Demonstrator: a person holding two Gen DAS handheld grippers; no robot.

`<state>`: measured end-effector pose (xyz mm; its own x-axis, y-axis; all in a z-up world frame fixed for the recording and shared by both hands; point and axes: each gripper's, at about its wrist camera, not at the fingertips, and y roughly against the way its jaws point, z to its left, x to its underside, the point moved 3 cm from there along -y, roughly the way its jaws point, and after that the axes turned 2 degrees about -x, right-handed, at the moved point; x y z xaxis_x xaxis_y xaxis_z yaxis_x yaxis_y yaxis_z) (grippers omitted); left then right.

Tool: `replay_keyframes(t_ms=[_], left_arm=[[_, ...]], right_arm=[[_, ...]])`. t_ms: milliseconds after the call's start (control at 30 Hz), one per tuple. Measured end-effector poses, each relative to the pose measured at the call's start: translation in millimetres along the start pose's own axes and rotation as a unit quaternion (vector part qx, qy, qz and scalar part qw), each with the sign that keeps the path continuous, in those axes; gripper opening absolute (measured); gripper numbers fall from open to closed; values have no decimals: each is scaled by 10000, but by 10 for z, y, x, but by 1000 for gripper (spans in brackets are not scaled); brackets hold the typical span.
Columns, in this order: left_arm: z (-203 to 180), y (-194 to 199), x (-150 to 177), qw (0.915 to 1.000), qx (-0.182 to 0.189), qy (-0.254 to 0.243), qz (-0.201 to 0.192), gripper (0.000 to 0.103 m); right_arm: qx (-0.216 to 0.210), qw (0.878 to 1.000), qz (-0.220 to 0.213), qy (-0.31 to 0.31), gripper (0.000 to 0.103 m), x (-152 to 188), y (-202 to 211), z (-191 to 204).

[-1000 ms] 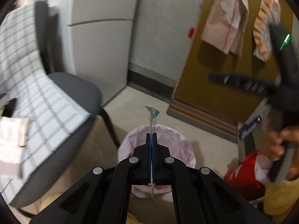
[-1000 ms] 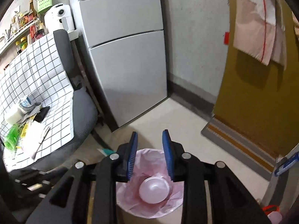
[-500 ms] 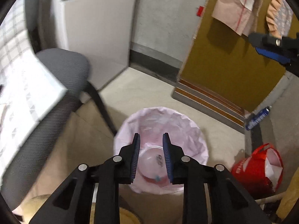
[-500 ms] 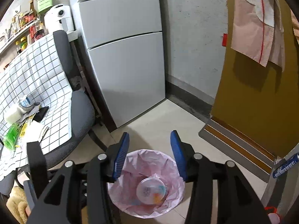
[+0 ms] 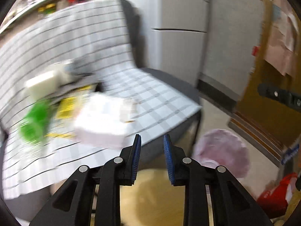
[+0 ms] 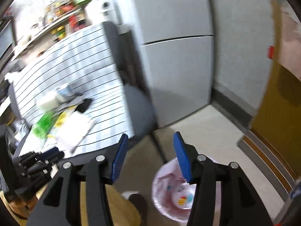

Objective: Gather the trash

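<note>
A pink-lined trash bin point(image 6: 169, 195) stands on the floor with a plastic cup and wrappers inside; it also shows in the left wrist view point(image 5: 223, 148). My left gripper point(image 5: 150, 156) is open and empty, pointing at the checked cloth point(image 5: 75, 52) on the chair. Blurred trash lies there: white paper point(image 5: 101, 124), a green item point(image 5: 35, 120), a yellow wrapper point(image 5: 67, 107), a white block point(image 5: 41, 84). My right gripper point(image 6: 150, 160) is open wide and empty, above and left of the bin. The same trash pile point(image 6: 62, 120) shows at its left.
A grey chair point(image 6: 139, 113) carries the cloth. A white fridge point(image 6: 176, 56) stands behind it. A brown door point(image 5: 272, 103) is at the right, a red bag point(image 5: 276, 195) on the floor. A cluttered shelf point(image 6: 56, 15) runs at upper left.
The left gripper opened and dropped its wrapper into the bin, then swung left toward the chair. The right gripper opened wider and also turned left, away from the bin.
</note>
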<state>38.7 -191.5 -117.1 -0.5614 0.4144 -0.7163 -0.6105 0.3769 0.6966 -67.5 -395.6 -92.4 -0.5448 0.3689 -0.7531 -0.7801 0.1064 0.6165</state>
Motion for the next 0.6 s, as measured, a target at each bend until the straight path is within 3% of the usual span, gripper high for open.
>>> replay_keyframes(t_ms=[133,400,600], left_arm=[[535,255,150,9980,-463,428,18,27],[1352,488,391,9844,-1216,1275,31,35],[1644,457,571,9785,-1284,1606,145,36]], right_arm=[[-391,9984,196,363,49,26,-177,396],[-1104,9874,720,881,57,97,-687,1160],[-1312,9731,935,1646,58,208,-1043,1699]])
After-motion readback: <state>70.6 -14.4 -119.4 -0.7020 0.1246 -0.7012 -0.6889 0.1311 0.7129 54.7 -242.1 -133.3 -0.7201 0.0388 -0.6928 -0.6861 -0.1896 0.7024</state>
